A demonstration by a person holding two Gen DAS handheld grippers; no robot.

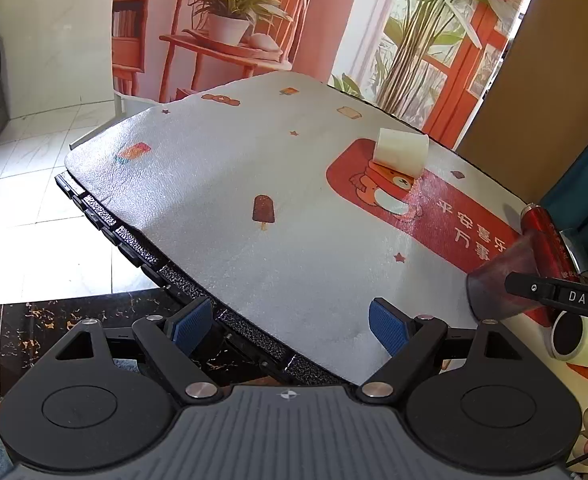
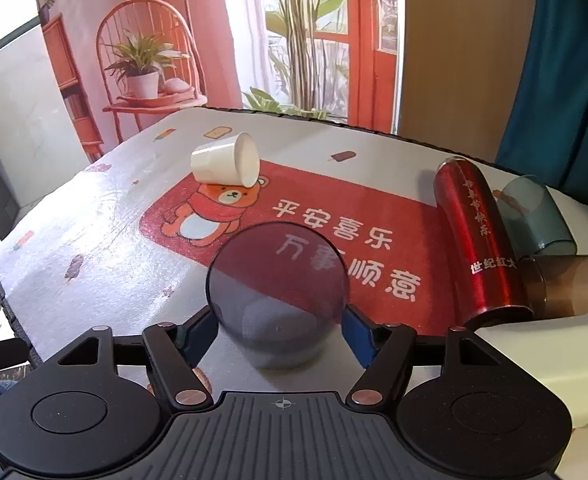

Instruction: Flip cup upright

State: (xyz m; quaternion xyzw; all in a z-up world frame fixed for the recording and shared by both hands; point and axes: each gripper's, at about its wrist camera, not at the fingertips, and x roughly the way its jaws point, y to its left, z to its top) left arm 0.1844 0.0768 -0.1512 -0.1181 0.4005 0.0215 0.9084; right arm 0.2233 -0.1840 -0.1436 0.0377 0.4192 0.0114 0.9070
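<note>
A smoky translucent cup (image 2: 279,288) sits between the blue pads of my right gripper (image 2: 279,332), mouth toward the far side, its base near the camera; the jaws are closed on it. In the left wrist view the same cup (image 1: 498,284) shows at the right edge, held by the right gripper (image 1: 558,300) just above the mat. My left gripper (image 1: 291,326) is open and empty at the table's near-left edge. A white cup (image 2: 225,160) lies on its side on the mat's red patch, also seen in the left wrist view (image 1: 400,152).
A red bottle (image 2: 478,240) lies on the mat at right, with a teal cup (image 2: 534,212) and a brown cup (image 2: 570,286) on their sides beside it. The grey patterned mat (image 1: 221,184) covers the table. The wall stands behind.
</note>
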